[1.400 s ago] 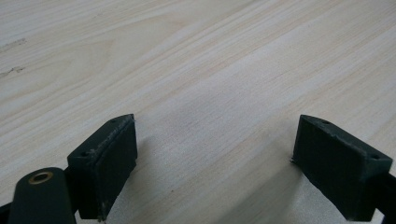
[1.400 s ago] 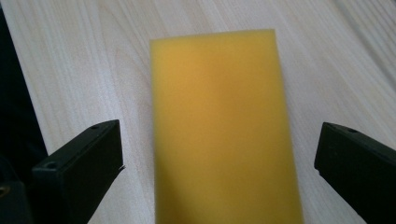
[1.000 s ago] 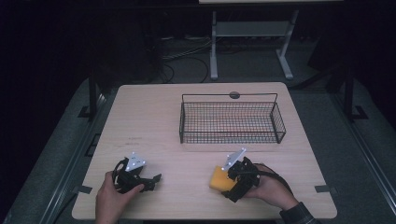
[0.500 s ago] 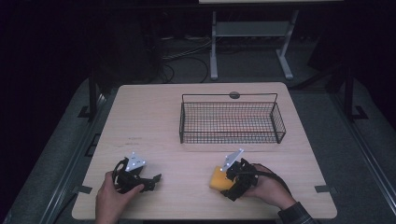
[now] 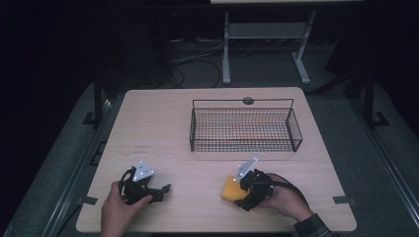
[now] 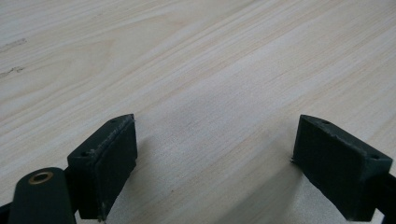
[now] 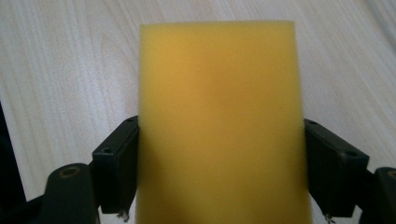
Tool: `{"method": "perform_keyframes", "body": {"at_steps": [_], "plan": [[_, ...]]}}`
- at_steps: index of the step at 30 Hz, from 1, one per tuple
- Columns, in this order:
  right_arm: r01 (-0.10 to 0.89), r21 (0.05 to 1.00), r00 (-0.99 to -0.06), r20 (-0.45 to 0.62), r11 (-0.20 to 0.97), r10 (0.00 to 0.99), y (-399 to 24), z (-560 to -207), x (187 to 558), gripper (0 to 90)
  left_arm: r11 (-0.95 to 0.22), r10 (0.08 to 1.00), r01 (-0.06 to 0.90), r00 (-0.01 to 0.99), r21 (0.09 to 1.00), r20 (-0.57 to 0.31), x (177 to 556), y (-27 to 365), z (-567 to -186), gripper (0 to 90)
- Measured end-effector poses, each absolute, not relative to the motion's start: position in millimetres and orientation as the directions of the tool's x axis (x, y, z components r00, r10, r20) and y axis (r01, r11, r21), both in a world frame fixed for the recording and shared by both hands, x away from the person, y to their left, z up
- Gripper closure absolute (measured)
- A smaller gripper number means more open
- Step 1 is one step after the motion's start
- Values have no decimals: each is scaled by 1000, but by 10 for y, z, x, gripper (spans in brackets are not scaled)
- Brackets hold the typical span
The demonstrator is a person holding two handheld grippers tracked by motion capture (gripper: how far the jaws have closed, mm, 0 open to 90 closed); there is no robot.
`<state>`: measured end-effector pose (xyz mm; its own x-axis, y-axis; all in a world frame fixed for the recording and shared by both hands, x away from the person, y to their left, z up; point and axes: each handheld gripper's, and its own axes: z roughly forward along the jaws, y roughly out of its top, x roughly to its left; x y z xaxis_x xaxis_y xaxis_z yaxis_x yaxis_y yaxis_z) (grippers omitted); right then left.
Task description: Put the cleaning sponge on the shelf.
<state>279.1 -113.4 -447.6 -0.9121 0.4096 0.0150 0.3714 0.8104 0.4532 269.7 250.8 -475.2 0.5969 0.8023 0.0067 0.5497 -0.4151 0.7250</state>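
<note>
A yellow sponge (image 5: 228, 189) lies flat on the wooden table (image 5: 163, 123) near its front edge, right of centre. My right gripper (image 5: 236, 193) sits around it, and its jaws have just been closing on it. In the right gripper view the sponge (image 7: 219, 116) stands between the two black pads (image 7: 116, 168), which touch its two long sides. My left gripper (image 5: 162, 191) rests at the front left of the table, held by a hand. Its jaws stand wide apart over bare wood, with nothing between them (image 6: 215, 163).
A black wire basket (image 5: 242, 102) stands at the back right of the table, beyond the right gripper. A dark round disc (image 5: 248, 100) lies just behind it. Cables trail from both grippers towards the front edge.
</note>
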Motion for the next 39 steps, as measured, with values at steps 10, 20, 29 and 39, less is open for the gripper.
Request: {"method": "perform_keyframes", "body": {"at_steps": [10,20,29,39], "plan": [[384,463,-906,23,799,422,-1156,-4422,2787,231,-415,802,550,597,725,7,2697,2509,-4753,127],[393,467,-902,28,792,431,-1198,-4351,2793,234,-415,802,550,597,725,7,2697,2509,-4752,127],[413,471,-891,32,780,452,-1256,-4274,2817,237,-415,802,550,597,725,7,2697,2509,-4752,128],[428,487,-880,34,761,473,-1331,-4150,2853,240,-415,802,550,597,725,6,2697,2509,-4753,128]]}}
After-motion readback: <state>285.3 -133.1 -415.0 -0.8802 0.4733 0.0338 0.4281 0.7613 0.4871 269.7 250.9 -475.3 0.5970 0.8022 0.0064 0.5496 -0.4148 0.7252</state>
